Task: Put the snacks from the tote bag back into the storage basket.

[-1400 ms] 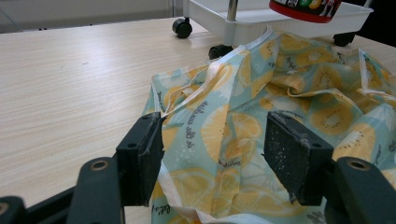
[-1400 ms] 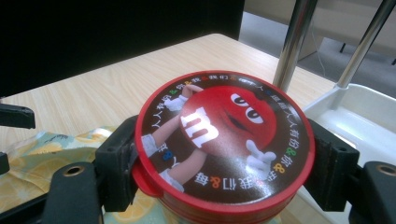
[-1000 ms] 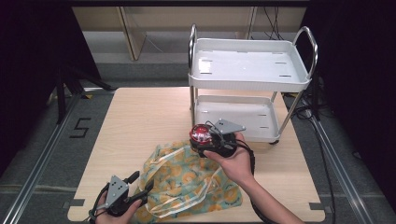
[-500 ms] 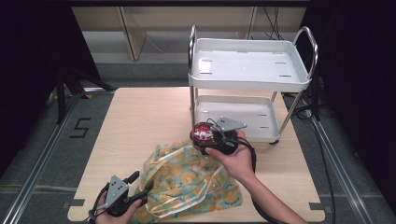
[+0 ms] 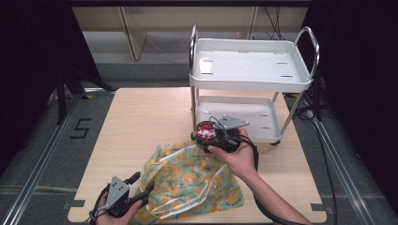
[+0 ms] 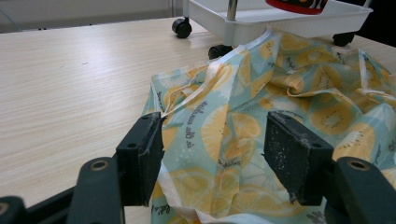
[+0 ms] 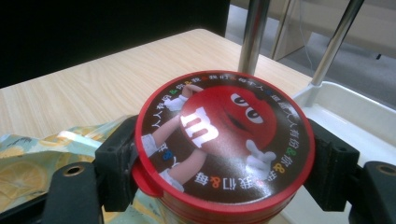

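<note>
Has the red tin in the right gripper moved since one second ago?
Yes, slightly. The red tin, clamped in the right gripper, has shifted a little toward the cart, over the bag's far edge.

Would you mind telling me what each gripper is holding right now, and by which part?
The right gripper clamps the round red candy tin by opposite sides of its rim. The left gripper is open over the fruit-print bag, holding nothing.

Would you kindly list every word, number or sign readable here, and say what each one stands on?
"m": white letter on the red round tin, clamped in the right hand-held gripper.
Ring of coloured characters around the tin's lid: too small to read reliably.
"5": black digit on the floor left of the table.
Script on the fruit-print bag: too blurred to read.
</note>
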The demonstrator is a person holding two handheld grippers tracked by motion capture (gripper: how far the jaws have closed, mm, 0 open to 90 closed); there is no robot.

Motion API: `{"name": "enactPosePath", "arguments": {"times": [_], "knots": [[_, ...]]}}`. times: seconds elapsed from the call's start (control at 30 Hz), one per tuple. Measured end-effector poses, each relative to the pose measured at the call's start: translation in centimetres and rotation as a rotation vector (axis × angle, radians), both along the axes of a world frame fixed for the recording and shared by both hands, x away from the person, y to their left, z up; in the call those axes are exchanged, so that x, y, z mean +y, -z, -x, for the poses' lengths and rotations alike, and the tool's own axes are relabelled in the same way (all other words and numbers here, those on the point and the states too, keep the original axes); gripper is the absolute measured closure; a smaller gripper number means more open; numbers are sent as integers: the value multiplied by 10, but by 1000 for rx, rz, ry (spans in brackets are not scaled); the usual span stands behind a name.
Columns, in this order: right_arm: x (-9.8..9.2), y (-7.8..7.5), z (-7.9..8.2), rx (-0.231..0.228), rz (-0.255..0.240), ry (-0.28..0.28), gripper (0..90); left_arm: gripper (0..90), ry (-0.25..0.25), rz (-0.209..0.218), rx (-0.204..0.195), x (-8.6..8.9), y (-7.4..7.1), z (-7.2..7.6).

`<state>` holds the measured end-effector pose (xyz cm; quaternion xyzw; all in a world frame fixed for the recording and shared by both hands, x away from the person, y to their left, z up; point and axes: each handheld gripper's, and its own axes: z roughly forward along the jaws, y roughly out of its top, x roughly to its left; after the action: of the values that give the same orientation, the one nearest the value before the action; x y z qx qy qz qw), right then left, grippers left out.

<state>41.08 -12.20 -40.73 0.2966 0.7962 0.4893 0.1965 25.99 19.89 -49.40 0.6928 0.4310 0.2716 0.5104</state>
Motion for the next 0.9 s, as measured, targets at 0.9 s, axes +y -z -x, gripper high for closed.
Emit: {"name": "enactPosePath", "arguments": {"times": [0.9], "knots": [[-4, 0, -14, 5, 3, 28, 267, 371, -3, -2, 0, 0, 0, 0]]}}
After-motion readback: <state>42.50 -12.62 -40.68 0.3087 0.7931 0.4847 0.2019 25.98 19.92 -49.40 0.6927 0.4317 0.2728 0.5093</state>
